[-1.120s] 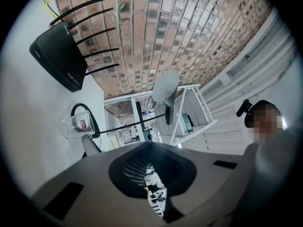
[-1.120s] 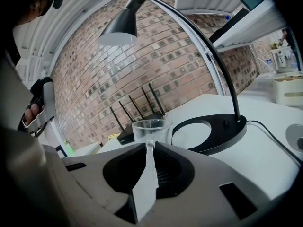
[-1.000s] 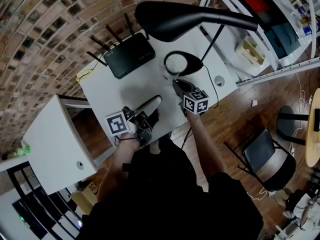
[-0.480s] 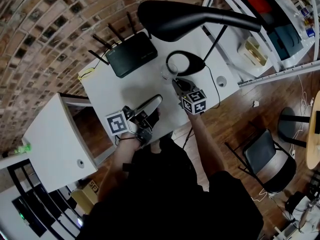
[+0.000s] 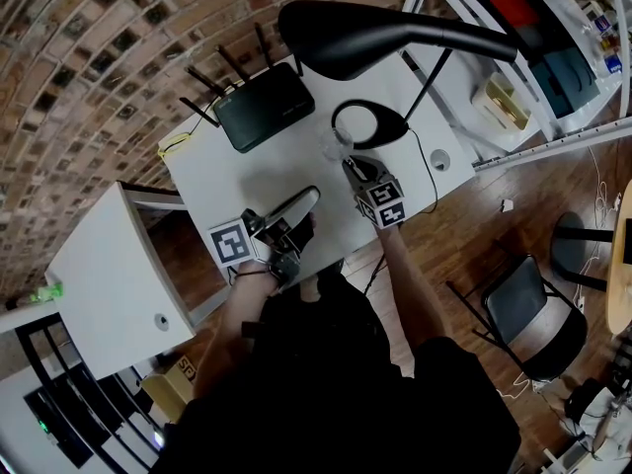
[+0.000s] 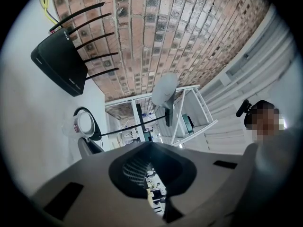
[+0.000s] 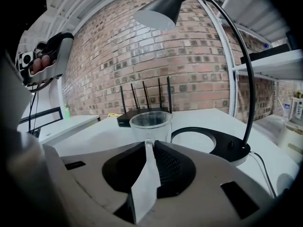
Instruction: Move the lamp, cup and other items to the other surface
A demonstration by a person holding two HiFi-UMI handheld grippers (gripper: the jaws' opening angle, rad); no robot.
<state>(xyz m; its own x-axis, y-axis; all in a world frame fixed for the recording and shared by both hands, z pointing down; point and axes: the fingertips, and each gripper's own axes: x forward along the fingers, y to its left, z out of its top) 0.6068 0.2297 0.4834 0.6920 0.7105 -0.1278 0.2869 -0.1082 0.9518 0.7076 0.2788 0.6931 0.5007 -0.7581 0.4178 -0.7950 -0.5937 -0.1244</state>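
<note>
We're pinching the clear plastic cup (image 7: 150, 122) by its handle in our right gripper (image 7: 149, 145), jaws just easing open slightly, black desk lamp (image 7: 222, 148) just to its right. Meanwhile our left gripper (image 6: 150, 144) is sitting closed, empty.

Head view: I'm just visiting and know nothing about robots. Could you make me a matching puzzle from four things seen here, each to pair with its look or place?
Things:
1. router
2. cup
3. lamp
4. side table

Descriptions:
A. see-through
B. white, standing left of the desk
C. black, with four antennas
D. black, with a curved stem and a ring-shaped base

Pairs: 1-C, 2-A, 3-D, 4-B
</note>
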